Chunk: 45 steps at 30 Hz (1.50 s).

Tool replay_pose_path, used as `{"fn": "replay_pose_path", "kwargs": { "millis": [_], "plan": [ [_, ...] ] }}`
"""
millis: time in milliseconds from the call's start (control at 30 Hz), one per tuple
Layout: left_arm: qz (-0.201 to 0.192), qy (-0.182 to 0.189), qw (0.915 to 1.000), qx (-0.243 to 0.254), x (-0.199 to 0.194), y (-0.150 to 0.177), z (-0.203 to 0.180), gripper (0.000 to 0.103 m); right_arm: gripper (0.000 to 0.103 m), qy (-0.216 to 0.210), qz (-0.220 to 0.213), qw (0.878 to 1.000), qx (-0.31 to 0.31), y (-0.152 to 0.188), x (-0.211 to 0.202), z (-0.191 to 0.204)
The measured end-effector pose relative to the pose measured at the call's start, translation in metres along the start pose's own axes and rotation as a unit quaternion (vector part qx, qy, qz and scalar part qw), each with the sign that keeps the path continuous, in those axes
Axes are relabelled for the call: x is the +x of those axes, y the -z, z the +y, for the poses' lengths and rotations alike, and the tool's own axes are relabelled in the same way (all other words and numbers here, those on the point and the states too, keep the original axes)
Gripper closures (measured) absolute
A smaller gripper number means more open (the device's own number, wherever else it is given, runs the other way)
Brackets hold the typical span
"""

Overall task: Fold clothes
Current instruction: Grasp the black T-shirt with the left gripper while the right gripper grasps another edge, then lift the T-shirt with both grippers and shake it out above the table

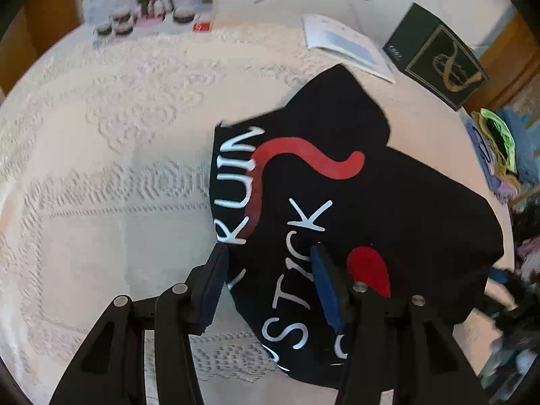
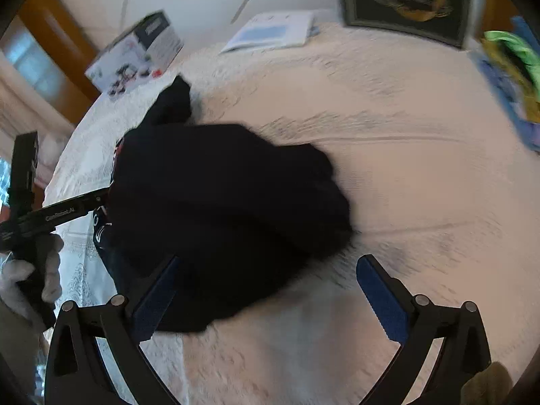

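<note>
A black T-shirt (image 1: 354,202) with white letters and red print lies rumpled on the white embossed bedspread (image 1: 101,168). My left gripper (image 1: 270,253) is open, its blue pads over the shirt's left edge, one finger on each side of the printed letters. In the right wrist view the shirt (image 2: 219,209) shows as a dark heap. My right gripper (image 2: 266,263) is wide open at the heap's near edge; its left finger overlaps the cloth, its right finger is over bare bedspread (image 2: 422,185). The left gripper's body (image 2: 50,216), in a gloved hand, reaches the shirt from the left.
At the far edge stand a white product box (image 1: 148,3), a booklet (image 1: 347,44) and a dark green box with a gold emblem (image 1: 438,57). Colourful clothes (image 1: 496,148) are piled at the right. A wooden frame shows behind.
</note>
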<state>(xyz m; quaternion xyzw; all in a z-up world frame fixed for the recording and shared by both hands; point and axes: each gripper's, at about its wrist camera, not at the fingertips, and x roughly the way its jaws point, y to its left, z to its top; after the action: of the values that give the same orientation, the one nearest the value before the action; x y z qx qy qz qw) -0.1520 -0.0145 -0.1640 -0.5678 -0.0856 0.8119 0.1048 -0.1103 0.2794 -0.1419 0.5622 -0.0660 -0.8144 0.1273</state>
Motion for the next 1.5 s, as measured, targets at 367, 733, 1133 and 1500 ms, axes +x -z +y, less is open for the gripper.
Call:
{"fn": "replay_pose_path", "kwargs": {
  "millis": [367, 733, 1133, 1500],
  "plan": [
    [-0.164, 0.021, 0.9858, 0.031, -0.176, -0.031, -0.009, 0.096, 0.093, 0.017, -0.183, 0.98, -0.08, -0.053, -0.141, 0.053],
    [-0.186, -0.026, 0.9815, 0.04, -0.27, 0.017, 0.029, 0.046, 0.028, 0.016, -0.234, 0.969, -0.078, -0.039, -0.22, 0.037],
    [-0.061, -0.081, 0.9899, -0.098, -0.173, 0.016, 0.166, 0.046, 0.005, -0.029, -0.046, 0.999, 0.006, -0.068, -0.073, -0.017],
    [0.02, -0.082, 0.995, -0.053, -0.083, -0.033, 0.199, 0.046, 0.005, 0.018, 0.07, 0.997, 0.029, -0.145, 0.051, -0.021]
  ]
}}
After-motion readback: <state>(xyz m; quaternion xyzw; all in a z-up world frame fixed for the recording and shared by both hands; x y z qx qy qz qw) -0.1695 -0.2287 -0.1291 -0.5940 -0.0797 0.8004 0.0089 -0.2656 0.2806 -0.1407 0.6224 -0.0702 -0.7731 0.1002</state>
